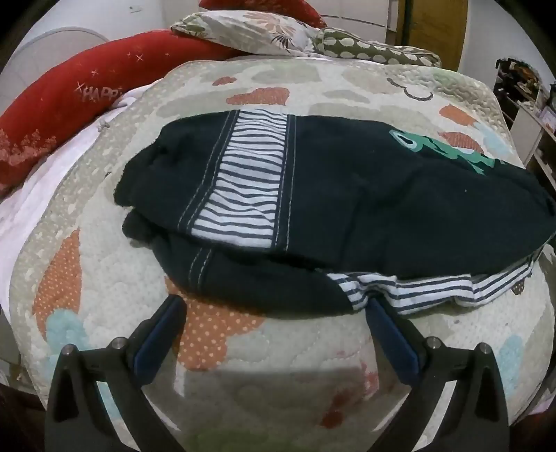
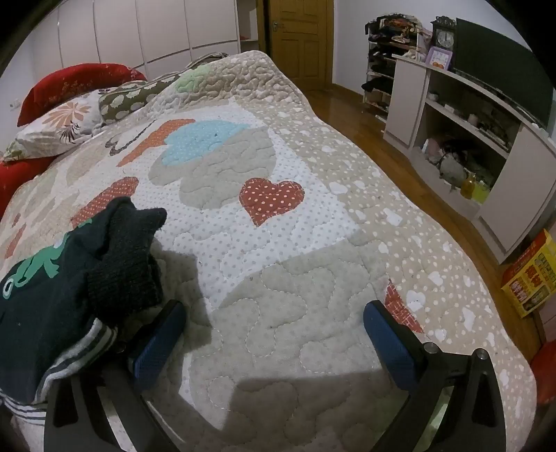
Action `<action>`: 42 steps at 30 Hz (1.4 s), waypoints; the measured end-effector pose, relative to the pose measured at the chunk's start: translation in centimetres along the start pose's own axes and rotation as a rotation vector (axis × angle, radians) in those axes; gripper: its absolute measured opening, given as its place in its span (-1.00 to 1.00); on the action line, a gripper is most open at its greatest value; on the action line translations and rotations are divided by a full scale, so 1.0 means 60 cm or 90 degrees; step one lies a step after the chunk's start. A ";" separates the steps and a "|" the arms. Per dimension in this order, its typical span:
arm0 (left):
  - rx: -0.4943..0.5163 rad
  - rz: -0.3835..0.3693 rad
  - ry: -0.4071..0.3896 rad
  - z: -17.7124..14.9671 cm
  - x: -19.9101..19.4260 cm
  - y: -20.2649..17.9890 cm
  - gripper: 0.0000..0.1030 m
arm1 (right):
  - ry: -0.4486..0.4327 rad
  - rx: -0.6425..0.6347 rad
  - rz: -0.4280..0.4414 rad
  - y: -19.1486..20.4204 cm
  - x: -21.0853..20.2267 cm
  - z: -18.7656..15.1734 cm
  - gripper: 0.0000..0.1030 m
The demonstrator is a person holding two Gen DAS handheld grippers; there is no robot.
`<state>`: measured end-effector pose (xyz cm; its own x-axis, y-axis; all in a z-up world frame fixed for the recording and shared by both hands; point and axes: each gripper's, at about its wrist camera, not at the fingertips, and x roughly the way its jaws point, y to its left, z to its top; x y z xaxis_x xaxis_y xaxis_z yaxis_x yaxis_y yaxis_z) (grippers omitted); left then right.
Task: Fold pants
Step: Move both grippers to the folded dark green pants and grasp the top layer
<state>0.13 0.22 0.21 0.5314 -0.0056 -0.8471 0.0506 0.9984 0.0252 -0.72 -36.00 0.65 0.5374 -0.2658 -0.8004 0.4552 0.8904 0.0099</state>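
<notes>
Dark navy pants with white-and-blue striped panels and a green print lie folded lengthwise across the quilted bed. My left gripper is open just in front of their near edge, its right fingertip close to the striped strip, nothing between the pads. In the right wrist view one end of the pants, with dark ribbed cuffs, lies at the lower left. My right gripper stands open over bare quilt to the right of the cuffs; its left finger is beside the fabric.
The patchwork quilt covers the bed. Red pillows and patterned pillows lie at the head. Right of the bed are wooden floor, a white shelf unit and a yellow box.
</notes>
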 end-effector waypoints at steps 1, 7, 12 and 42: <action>-0.005 -0.005 0.007 0.000 0.005 0.003 1.00 | -0.001 0.004 0.008 -0.001 -0.001 0.000 1.00; -0.003 -0.003 0.017 0.007 0.008 0.000 1.00 | -0.005 0.022 0.089 -0.028 -0.017 -0.012 0.99; -0.011 -0.027 0.036 -0.018 -0.014 0.008 1.00 | 0.058 -0.010 0.066 -0.011 -0.016 -0.010 0.99; -0.204 -0.207 -0.004 0.004 -0.129 0.141 0.96 | 0.206 0.119 0.540 0.073 -0.091 -0.076 0.02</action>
<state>-3.35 8.70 7.13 0.5364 -0.3203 -0.7808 -0.0480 0.9121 -0.4072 -4.91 -28.95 2.35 0.5317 0.5889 -0.6087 0.1217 0.6581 0.7430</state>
